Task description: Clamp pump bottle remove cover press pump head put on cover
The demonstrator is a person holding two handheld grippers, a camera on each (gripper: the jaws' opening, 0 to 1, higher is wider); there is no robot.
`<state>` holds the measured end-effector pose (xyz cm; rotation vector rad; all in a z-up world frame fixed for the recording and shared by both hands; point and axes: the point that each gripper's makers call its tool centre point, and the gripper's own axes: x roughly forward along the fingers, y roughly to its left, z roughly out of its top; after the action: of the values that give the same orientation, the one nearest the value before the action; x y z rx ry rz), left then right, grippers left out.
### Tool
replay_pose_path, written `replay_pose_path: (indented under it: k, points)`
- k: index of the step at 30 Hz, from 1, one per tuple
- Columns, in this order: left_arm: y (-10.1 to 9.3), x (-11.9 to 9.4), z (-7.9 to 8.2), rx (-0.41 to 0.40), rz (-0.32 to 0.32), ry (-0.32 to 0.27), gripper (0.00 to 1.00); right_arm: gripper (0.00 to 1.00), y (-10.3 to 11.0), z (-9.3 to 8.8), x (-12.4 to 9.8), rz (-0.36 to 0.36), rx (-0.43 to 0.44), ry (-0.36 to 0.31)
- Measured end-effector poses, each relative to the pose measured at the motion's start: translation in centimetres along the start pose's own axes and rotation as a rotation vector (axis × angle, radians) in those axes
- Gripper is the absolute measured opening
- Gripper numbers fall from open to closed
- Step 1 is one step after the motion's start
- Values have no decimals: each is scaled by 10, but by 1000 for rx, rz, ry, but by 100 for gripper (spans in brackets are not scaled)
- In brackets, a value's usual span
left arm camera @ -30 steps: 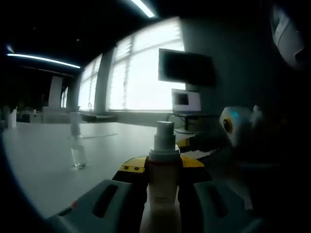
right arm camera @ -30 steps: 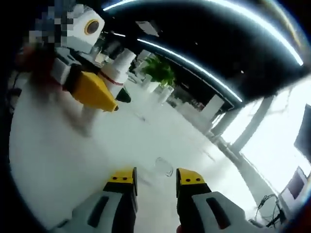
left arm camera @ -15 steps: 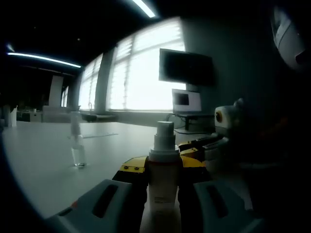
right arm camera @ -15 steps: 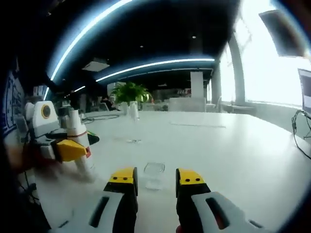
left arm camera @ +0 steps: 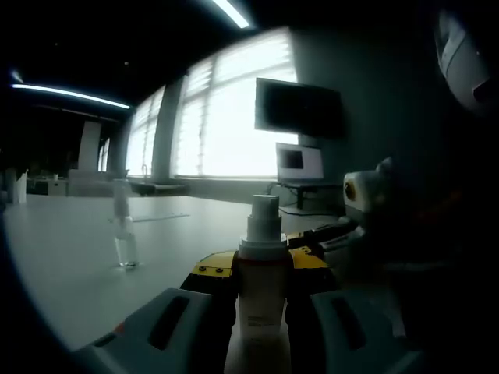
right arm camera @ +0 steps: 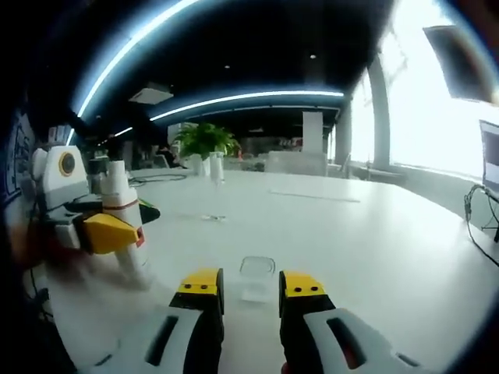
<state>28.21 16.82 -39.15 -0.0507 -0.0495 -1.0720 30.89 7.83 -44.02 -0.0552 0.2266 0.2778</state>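
While left hand-held gripper (left arm camera: 261, 292) clamps pump bottle (left arm camera: 260, 284), clear cover (right arm camera: 256, 276) lies apart.

The bottle (left arm camera: 261, 300) is white with a red band (right arm camera: 129, 211) under its pump head. Both grippers, left (left arm camera: 260, 269) and right (right arm camera: 252, 284), have yellow tips on pale grey jaws. The cover (right arm camera: 256, 276) at 12 o'clock from the right tips is clear, on a white table (right arm camera: 374, 257).
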Motion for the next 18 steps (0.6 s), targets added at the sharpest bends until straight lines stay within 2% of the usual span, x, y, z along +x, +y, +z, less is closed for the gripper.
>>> replay_pose_path:
  k: [5, 18]
  points:
    - [0, 0, 0, 1, -1, 0, 14, 18, -5, 1, 2, -41, 7, 8]
    - [0, 0, 0, 0, -2, 0, 14, 13, 1, 0, 3, -35, -23, 17]
